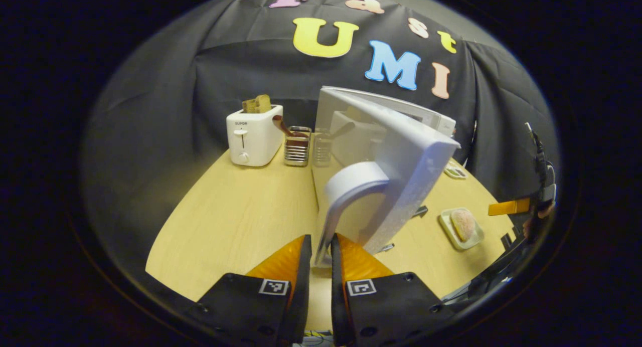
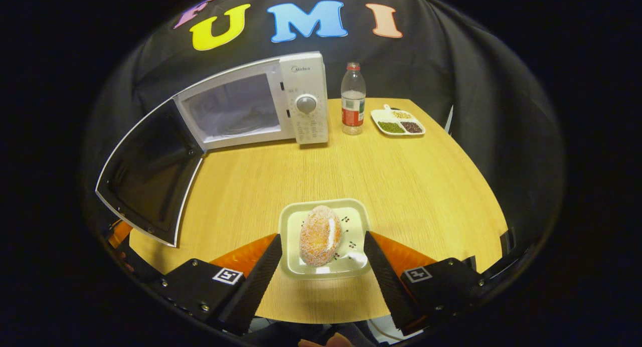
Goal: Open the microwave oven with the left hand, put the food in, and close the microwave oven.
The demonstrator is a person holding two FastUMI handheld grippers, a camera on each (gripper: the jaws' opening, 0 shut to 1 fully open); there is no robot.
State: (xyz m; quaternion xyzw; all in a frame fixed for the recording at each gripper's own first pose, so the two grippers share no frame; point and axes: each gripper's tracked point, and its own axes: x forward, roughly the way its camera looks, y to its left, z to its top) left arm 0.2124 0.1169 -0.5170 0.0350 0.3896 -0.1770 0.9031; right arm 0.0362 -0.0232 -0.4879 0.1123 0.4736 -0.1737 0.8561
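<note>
The sugar-crusted bun point(image 2: 320, 235) lies in a pale square tray point(image 2: 291, 221) near the table's front edge, between the wide-spread right gripper point(image 2: 321, 259), untouched. The white microwave point(image 2: 261, 104) stands open at the back edge; the left gripper point(image 1: 321, 249) pinches its curved door handle point(image 1: 351, 186).

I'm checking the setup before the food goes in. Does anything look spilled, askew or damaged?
Nothing stands out. The microwave door hangs open, held at its handle by the left gripper, as the task needs. The bun sits whole on its plate, and the bottle stands upright.
</note>
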